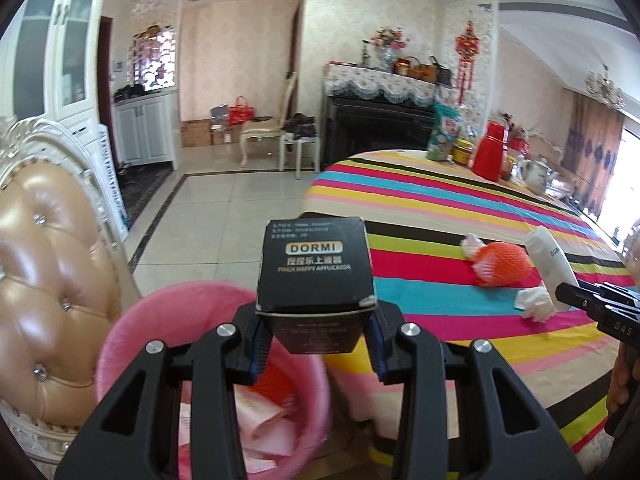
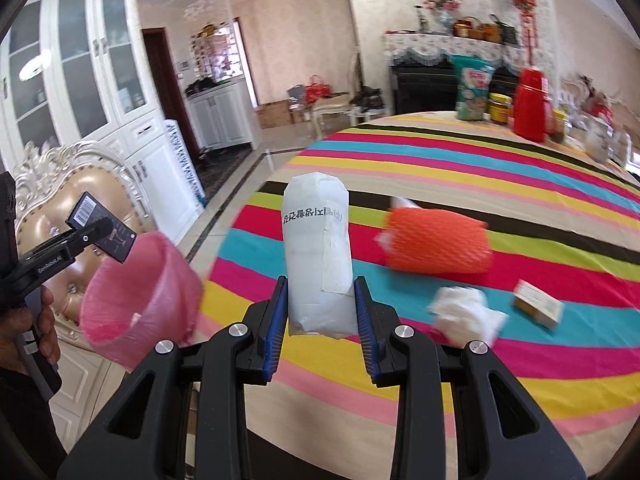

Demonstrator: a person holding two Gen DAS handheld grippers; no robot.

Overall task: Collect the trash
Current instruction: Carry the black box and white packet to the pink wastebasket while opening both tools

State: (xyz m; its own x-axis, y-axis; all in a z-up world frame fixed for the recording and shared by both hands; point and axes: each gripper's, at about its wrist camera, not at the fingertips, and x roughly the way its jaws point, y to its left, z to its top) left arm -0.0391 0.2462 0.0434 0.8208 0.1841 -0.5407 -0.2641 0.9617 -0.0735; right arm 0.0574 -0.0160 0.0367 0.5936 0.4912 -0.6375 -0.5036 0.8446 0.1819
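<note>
The desk (image 2: 460, 152) under its striped cloth fills the right of both views, its near edge cut off by the frame and its far end crowded with a red flask (image 2: 530, 104) and jars too blurred to read; beside it a tufted chair (image 1: 52, 280) stands partly hidden behind the pink bin (image 1: 132, 332), whose bag holds paper and something orange, smeared by motion; the left gripper (image 1: 316, 344) has its fingers (image 1: 260, 344) clamped on a black box (image 1: 314, 268) marked DORMI, held above the bin's rim at the desk's edge, its lower face in shadow and its small print illegible; the right gripper (image 2: 320, 320) has its fingers clenched on a white packet (image 2: 318, 256), upright over the desk, its printed line hard to make out; on the cloth lie an orange foam net (image 2: 438, 240), blurred, a crumpled tissue (image 2: 466, 316) near it, and a small carton (image 2: 538, 308) just beyond, its label unreadable; the carton is out of the left view.
</note>
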